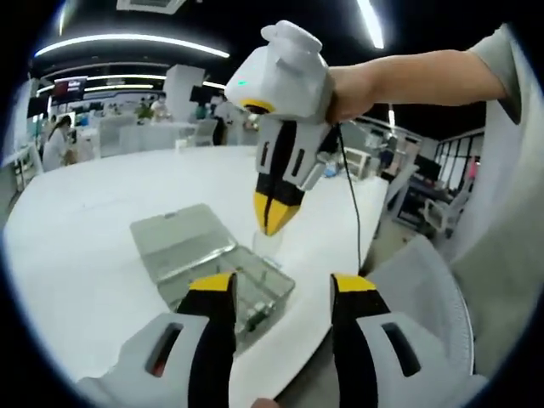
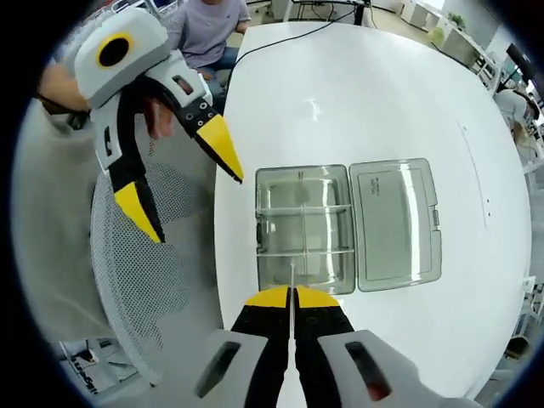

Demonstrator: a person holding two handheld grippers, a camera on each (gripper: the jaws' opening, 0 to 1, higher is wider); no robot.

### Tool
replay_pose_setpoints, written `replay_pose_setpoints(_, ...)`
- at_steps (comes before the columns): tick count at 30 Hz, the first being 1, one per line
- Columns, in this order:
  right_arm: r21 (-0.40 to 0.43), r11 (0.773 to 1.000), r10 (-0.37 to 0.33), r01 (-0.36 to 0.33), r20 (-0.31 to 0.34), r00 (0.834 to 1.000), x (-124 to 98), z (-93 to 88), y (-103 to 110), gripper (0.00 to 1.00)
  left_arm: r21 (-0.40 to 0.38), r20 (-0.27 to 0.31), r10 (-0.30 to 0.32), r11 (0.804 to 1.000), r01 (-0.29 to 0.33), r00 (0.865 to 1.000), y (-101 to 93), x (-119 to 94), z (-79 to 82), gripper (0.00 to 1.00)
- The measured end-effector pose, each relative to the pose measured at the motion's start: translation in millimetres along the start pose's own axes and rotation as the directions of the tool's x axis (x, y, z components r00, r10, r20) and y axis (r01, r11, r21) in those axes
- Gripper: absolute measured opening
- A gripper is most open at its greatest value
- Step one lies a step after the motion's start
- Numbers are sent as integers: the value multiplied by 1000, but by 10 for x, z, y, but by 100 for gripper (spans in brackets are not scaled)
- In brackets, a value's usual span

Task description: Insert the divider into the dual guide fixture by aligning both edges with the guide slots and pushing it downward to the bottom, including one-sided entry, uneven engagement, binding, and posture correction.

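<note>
Clear plastic organiser box [image 2: 304, 228], lid [image 2: 395, 221] hinged open beside it, lies on the white round table [image 2: 374, 93]. Left gripper [image 2: 185, 174] hangs off the table's edge, jaws spread, holding nothing. Right gripper [image 2: 292, 297] is directly above the box, jaws pinched on the thin transparent divider [image 2: 292, 276], seen edge-on. Divider's edge points down toward the compartments; the guide slots are too small to make out, so alignment is uncertain. The right gripper is nearer.

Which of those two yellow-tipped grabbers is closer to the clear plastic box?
Right. The right gripper hangs just above the clear box, shut on a thin clear divider. The left gripper sits open, off past the table edge beside it.
</note>
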State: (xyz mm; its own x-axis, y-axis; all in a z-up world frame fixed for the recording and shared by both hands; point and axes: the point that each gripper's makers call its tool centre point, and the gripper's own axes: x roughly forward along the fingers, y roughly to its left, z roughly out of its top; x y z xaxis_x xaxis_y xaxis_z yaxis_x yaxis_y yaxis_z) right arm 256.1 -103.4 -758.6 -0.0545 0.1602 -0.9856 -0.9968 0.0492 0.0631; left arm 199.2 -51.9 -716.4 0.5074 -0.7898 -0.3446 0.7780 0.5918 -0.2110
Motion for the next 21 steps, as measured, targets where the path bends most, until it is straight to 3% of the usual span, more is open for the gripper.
replay_pose_setpoints(9,1,1000,-8,8,-21,1000,95,-4,-41,0,-5,-10,17,1000,-17,1000,-18,-17,-33,54)
replay_pose_setpoints(21,-12,1000,-18,18,-42,999,227,-32,-116,0,-17,-4,27,999,-28,1000,-1,-52,-16,55)
